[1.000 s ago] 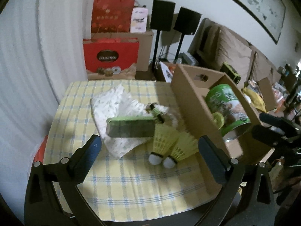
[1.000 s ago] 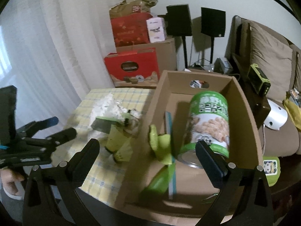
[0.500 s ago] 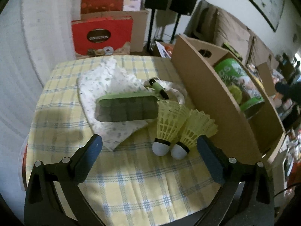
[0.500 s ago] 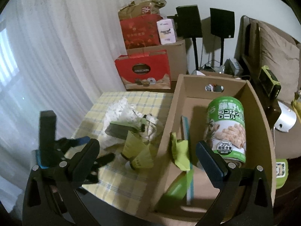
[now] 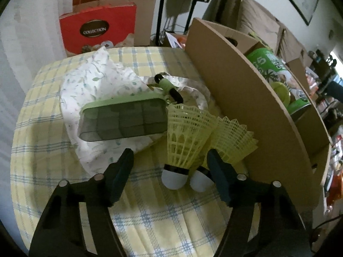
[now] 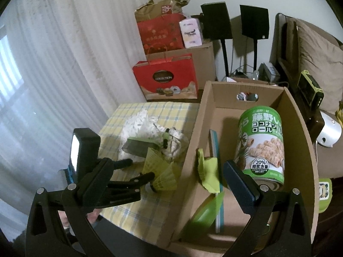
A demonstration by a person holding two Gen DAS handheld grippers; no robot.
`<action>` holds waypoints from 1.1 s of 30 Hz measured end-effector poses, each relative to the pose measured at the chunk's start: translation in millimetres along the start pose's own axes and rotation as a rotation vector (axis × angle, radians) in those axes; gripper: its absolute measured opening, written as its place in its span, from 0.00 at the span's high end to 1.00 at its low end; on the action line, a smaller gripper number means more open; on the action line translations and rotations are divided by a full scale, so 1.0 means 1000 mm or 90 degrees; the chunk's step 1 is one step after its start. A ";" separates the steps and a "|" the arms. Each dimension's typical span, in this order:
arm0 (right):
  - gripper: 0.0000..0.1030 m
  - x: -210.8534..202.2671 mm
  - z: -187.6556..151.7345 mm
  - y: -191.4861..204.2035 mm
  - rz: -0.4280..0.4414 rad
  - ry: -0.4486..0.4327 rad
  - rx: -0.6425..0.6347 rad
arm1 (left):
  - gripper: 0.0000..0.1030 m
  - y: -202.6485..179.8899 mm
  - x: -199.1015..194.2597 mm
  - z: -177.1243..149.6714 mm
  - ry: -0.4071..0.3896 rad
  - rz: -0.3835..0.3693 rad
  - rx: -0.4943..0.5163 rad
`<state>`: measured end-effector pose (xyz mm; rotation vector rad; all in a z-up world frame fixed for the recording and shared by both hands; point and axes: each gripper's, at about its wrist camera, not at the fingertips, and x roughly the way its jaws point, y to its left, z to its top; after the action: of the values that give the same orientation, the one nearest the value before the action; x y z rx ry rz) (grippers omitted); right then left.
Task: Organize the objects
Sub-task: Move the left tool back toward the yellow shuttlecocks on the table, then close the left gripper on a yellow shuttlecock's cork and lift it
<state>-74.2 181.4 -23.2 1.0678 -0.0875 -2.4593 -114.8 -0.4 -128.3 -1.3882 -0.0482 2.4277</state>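
Note:
Two yellow shuttlecocks (image 5: 186, 137) lie side by side on the yellow checked tablecloth (image 5: 150, 214), against the cardboard box (image 5: 235, 98). My left gripper (image 5: 169, 172) is low over their white corks with its jaws closing. The corks sit between the pads; the right pad overlaps the second cork, the left pad stands apart. In the right wrist view the left gripper (image 6: 141, 168) reaches the shuttlecocks (image 6: 163, 171). My right gripper (image 6: 167, 182) is open above the box wall (image 6: 193, 150), holding nothing. A green tin (image 6: 261, 145) lies in the box.
A green case with a dark lid (image 5: 124, 122) rests on a white floral cloth (image 5: 96, 85), with a small green and black item (image 5: 169, 87) behind it. Green pieces (image 6: 208, 175) lie in the box. Red gift boxes (image 6: 167, 79), speakers and a sofa stand behind.
My left gripper has dropped toward the shuttlecocks and its jaws have narrowed around their corks. The right gripper has stayed open over the box, barely moving.

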 end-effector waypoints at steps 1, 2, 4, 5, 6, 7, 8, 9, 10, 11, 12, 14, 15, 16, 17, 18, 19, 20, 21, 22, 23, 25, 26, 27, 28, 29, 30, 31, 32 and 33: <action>0.01 0.000 0.000 0.000 0.000 0.000 0.001 | 0.42 0.000 0.002 0.000 0.004 -0.002 0.002; 0.01 0.000 0.000 0.000 0.001 0.001 0.001 | 0.46 -0.001 0.005 0.000 0.008 -0.003 0.003; 0.01 0.001 0.000 0.000 0.002 0.003 0.001 | 0.50 -0.001 0.008 0.000 0.013 -0.004 0.000; 0.00 0.001 0.000 0.000 0.003 0.004 0.001 | 0.50 -0.001 0.010 0.000 0.014 -0.005 -0.004; 0.01 0.001 0.000 0.000 0.003 0.005 0.000 | 0.50 0.000 0.011 0.001 0.015 -0.008 -0.007; 0.01 0.002 0.000 0.001 0.004 0.006 0.000 | 0.51 0.000 0.012 0.001 0.016 -0.010 -0.010; 0.01 0.003 -0.001 0.001 0.004 0.008 0.000 | 0.53 0.000 0.013 0.001 0.018 -0.016 -0.011; 0.01 0.003 -0.001 0.001 0.004 0.009 0.000 | 0.55 0.000 0.014 0.000 0.019 -0.020 -0.012; 0.01 0.003 -0.002 0.001 0.005 0.009 0.000 | 0.62 0.000 0.016 0.001 0.023 -0.027 -0.012; 0.01 0.004 -0.002 0.002 0.005 0.010 0.001 | 0.66 0.001 0.017 0.001 0.027 -0.039 -0.017; 0.01 0.004 -0.002 0.002 0.006 0.011 0.002 | 0.66 0.002 0.018 0.001 0.028 -0.044 -0.022; 0.01 0.005 -0.003 0.002 0.009 0.012 0.003 | 0.72 0.006 0.018 0.002 0.031 -0.064 -0.036; 0.01 0.005 -0.003 0.002 0.010 0.014 0.003 | 0.73 0.008 0.017 0.002 0.031 -0.075 -0.041; 0.01 0.006 -0.003 0.002 0.011 0.015 0.001 | 0.74 0.009 0.015 0.002 0.029 -0.080 -0.044; 0.01 0.006 -0.003 0.003 0.011 0.016 -0.001 | 0.75 0.009 0.011 0.000 0.023 -0.077 -0.043; 0.01 0.006 -0.003 0.004 0.012 0.017 -0.005 | 0.75 0.009 0.008 -0.001 0.017 -0.073 -0.041; 0.01 0.007 -0.003 0.005 0.013 0.019 -0.008 | 0.75 0.009 0.004 -0.001 0.012 -0.071 -0.041; 0.01 0.008 -0.003 0.007 0.014 0.021 -0.013 | 0.76 0.010 -0.002 -0.002 0.005 -0.073 -0.041; 0.01 0.009 -0.003 0.009 0.014 0.022 -0.018 | 0.76 0.012 -0.007 -0.002 -0.003 -0.074 -0.042; 0.01 0.011 -0.002 0.012 0.015 0.024 -0.023 | 0.76 0.013 -0.013 -0.003 -0.010 -0.076 -0.043; 0.01 0.012 -0.003 0.013 0.015 0.026 -0.026 | 0.76 0.014 -0.020 -0.004 -0.018 -0.074 -0.044; 0.01 0.016 -0.003 0.017 0.019 0.031 -0.031 | 0.77 0.017 -0.029 -0.004 -0.028 -0.070 -0.047; 0.01 0.018 -0.003 0.019 0.021 0.033 -0.033 | 0.77 0.020 -0.036 -0.005 -0.037 -0.072 -0.052; 0.01 0.020 -0.004 0.021 0.021 0.038 -0.037 | 0.77 0.022 -0.040 -0.005 -0.043 -0.073 -0.056; 0.01 0.022 -0.004 0.022 0.022 0.041 -0.041 | 0.77 0.025 -0.046 -0.005 -0.050 -0.073 -0.062; 0.02 0.023 -0.004 0.024 0.024 0.044 -0.046 | 0.77 0.028 -0.053 -0.006 -0.059 -0.072 -0.070; 0.02 0.025 -0.005 0.026 0.025 0.048 -0.052 | 0.77 0.032 -0.058 -0.006 -0.067 -0.070 -0.078; 0.03 0.028 -0.005 0.029 0.024 0.053 -0.060 | 0.77 0.035 -0.062 -0.006 -0.071 -0.069 -0.083; 0.03 0.032 -0.005 0.031 0.022 0.059 -0.067 | 0.77 0.040 -0.068 -0.006 -0.078 -0.067 -0.091; 0.05 0.035 -0.005 0.034 0.018 0.066 -0.076 | 0.77 0.043 -0.072 -0.006 -0.084 -0.063 -0.097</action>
<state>-78.7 136.2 -42.3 1.1317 0.0756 -2.3464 -88.7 -64.3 -79.7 -1.2530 -0.3331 2.4724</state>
